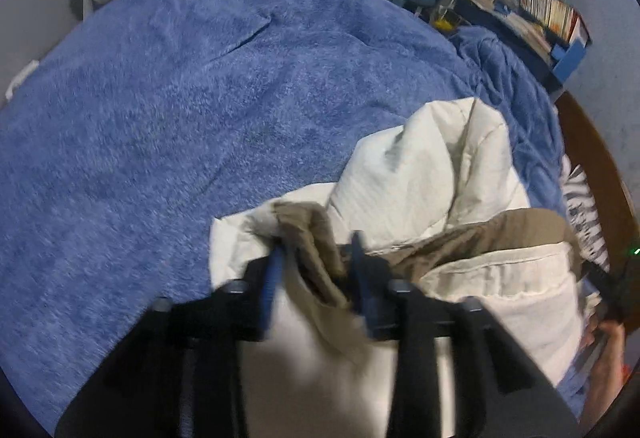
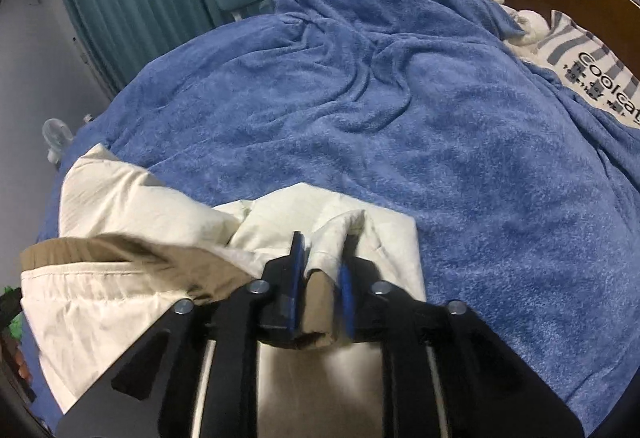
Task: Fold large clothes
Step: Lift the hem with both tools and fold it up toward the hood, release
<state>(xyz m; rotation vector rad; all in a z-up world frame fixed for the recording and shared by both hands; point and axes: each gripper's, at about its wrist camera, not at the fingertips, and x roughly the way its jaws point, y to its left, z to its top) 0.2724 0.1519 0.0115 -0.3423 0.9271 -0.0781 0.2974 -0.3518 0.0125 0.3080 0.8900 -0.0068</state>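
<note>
Lying bunched on blue blanket (image 1: 168,110) covering bed: cream jacket (image 1: 432,166) with tan lining, near bed's edge. Left tongs (image 1: 316,250) standing partly open, tan fold sitting between fingers, pads not pressing. Right tongs (image 2: 322,254) standing narrowly apart, cream-and-tan fold between, right pad seeming clear of cloth. Striped pillow (image 2: 580,50) lying beyond.
</note>
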